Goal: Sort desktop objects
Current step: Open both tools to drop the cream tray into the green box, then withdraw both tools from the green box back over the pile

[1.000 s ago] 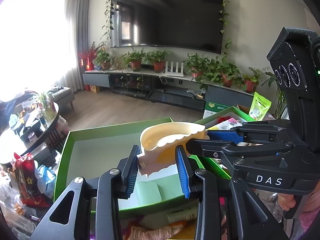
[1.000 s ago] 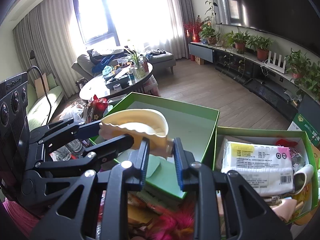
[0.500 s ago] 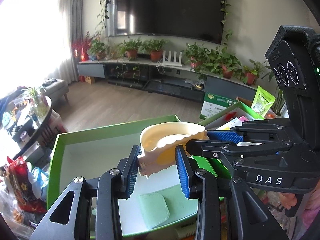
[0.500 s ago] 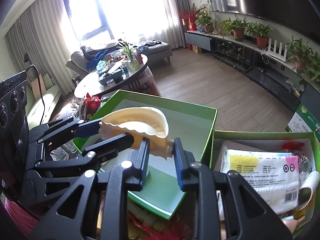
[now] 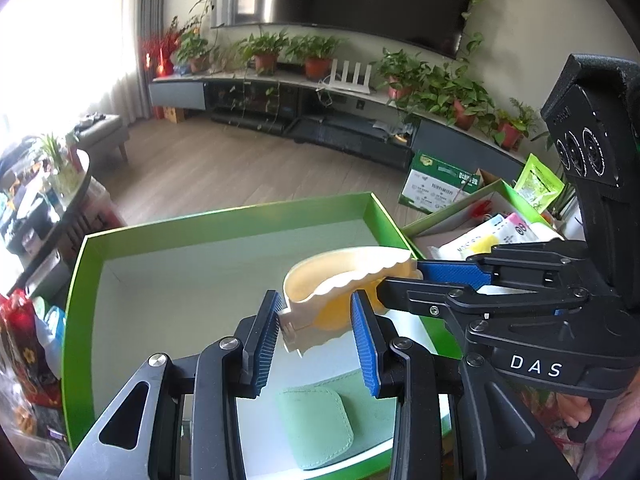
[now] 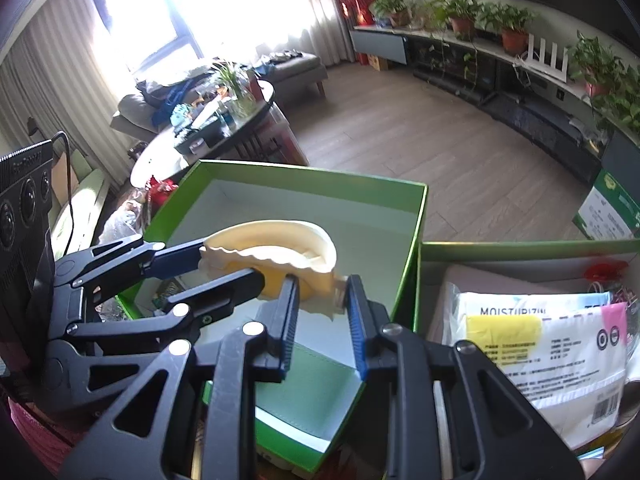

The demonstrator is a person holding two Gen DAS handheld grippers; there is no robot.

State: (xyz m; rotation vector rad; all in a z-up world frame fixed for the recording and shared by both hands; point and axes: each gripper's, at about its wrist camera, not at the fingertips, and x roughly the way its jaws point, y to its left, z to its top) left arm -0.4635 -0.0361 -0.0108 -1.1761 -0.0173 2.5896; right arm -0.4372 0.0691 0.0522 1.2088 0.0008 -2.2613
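A cream, scallop-edged dumpling mould point(image 5: 344, 280) is held in the air over an open green box point(image 5: 224, 216) with a white inside. My left gripper point(image 5: 316, 320) is shut on one end of the mould. My right gripper point(image 6: 320, 304) is shut on the other end, and its fingers point(image 5: 452, 274) cross in from the right in the left wrist view. The mould point(image 6: 276, 248) hangs above the box point(image 6: 304, 176) in the right wrist view too. A pale green pouch point(image 5: 316, 424) lies on the box floor below the mould.
A second green box point(image 6: 520, 246) at the right holds a wet-wipes pack point(image 6: 540, 340) and small items. A round table point(image 6: 208, 128) with clutter stands at the left. A red snack bag point(image 5: 24, 352) lies left of the box.
Both grippers have carried the mould forward and lower over the open green box. The box now fills more of both views. The grip on the mould is unchanged.
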